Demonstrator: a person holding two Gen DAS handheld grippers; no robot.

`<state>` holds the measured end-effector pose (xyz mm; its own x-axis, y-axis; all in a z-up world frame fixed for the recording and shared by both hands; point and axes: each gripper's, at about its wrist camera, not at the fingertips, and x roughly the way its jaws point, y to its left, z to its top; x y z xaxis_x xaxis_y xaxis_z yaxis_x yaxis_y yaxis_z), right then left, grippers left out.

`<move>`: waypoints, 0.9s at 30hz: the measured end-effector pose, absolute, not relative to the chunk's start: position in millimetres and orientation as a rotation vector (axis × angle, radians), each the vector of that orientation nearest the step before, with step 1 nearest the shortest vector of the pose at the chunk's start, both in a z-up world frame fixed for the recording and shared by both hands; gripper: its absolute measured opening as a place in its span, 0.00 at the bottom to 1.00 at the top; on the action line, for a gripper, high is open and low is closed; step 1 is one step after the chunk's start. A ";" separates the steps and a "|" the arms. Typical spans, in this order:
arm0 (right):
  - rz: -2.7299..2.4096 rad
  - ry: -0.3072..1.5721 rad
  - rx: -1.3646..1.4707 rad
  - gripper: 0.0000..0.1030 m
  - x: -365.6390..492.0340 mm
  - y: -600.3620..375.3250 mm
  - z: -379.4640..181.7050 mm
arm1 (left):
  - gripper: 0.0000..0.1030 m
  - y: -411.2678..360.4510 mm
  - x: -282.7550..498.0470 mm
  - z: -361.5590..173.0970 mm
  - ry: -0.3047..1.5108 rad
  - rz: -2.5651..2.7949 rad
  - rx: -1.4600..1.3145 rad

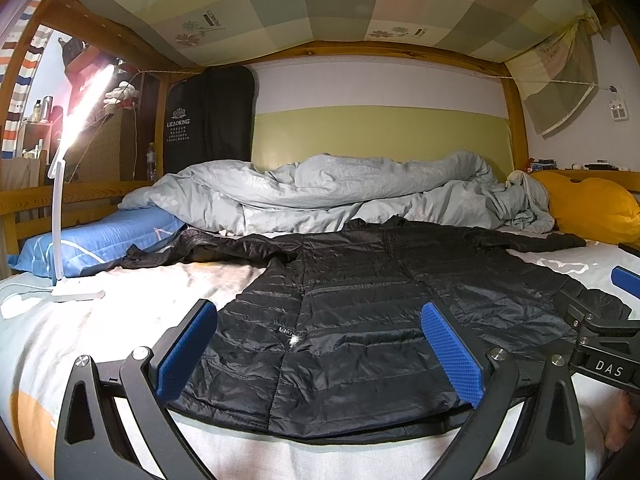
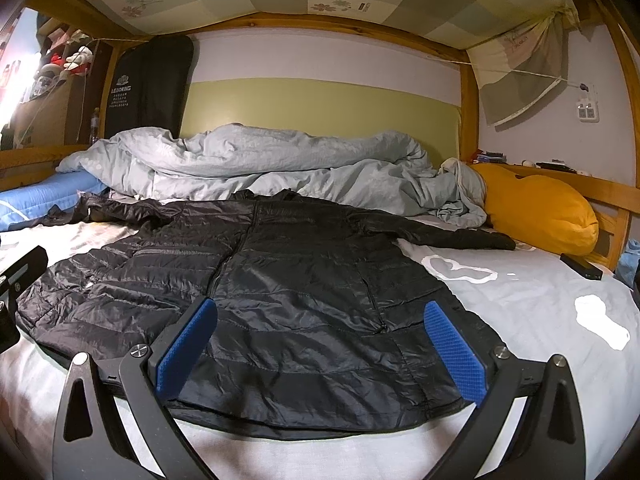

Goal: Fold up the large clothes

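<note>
A black quilted puffer jacket (image 1: 344,320) (image 2: 280,288) lies spread flat on the bed, front up, hem toward me, both sleeves stretched out to the sides. My left gripper (image 1: 318,312) hovers open over the left half of the hem, its blue pads (image 1: 188,348) wide apart with nothing between them. My right gripper (image 2: 320,310) is open over the right half of the hem, and its body (image 1: 600,340) shows at the right edge of the left wrist view. Neither gripper holds the jacket.
A rumpled grey duvet (image 1: 340,188) lies behind the jacket. A blue pillow (image 1: 100,240) and a lit white desk lamp (image 1: 60,240) stand at the left, a yellow cushion (image 2: 536,208) and a dark flat device (image 2: 582,266) at the right. Wooden bunk posts frame the bed.
</note>
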<state>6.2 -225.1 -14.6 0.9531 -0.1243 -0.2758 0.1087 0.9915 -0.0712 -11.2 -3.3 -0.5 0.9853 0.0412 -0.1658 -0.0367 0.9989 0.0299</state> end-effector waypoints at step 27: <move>0.139 0.689 -0.294 0.98 -10.2 -196.6 -29.6 | 0.76 -23.9 -31.4 -21.8 0.625 -0.233 0.289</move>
<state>-10.2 -196.6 -29.6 0.7645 0.0293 -0.6440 -0.2222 0.9497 -0.2205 -31.4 -23.9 -21.8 0.7869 -0.1264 -0.6039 0.2993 0.9341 0.1945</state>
